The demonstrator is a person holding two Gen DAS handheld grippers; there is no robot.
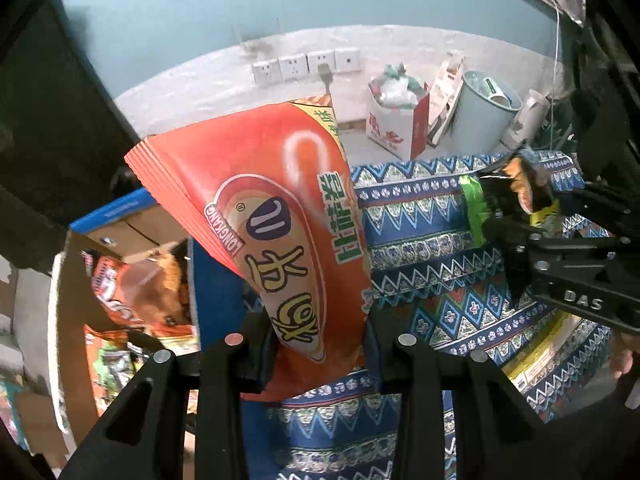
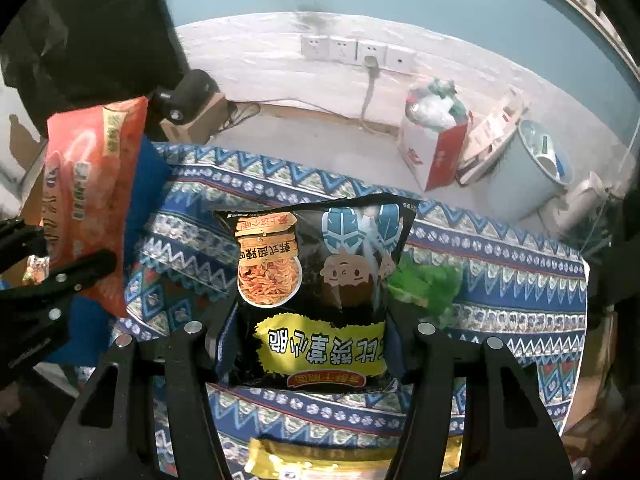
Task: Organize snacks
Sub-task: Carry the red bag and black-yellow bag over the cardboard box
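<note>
At centre frame in the left wrist view, we note a glossy orange foil snack bag point(image 1: 280, 216), clamped upright by the left gripper point(image 1: 320, 344). A cardboard box of snacks point(image 1: 120, 288) sits lower left. The right gripper point(image 2: 312, 344) grips a black noodle-snack packet point(image 2: 316, 280) above the blue patterned cloth point(image 2: 500, 264).

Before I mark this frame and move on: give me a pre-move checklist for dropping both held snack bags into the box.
1. Left gripper clamped on orange bag: ok.
2. Right gripper clamped on black bag: ok.
3. Both bags lifted off the patterned cloth: ok.
4. Cardboard box in view at the left: ok.
5. Room left in the box: cannot tell.
6. Green packet remaining on the cloth: not ok.
</note>
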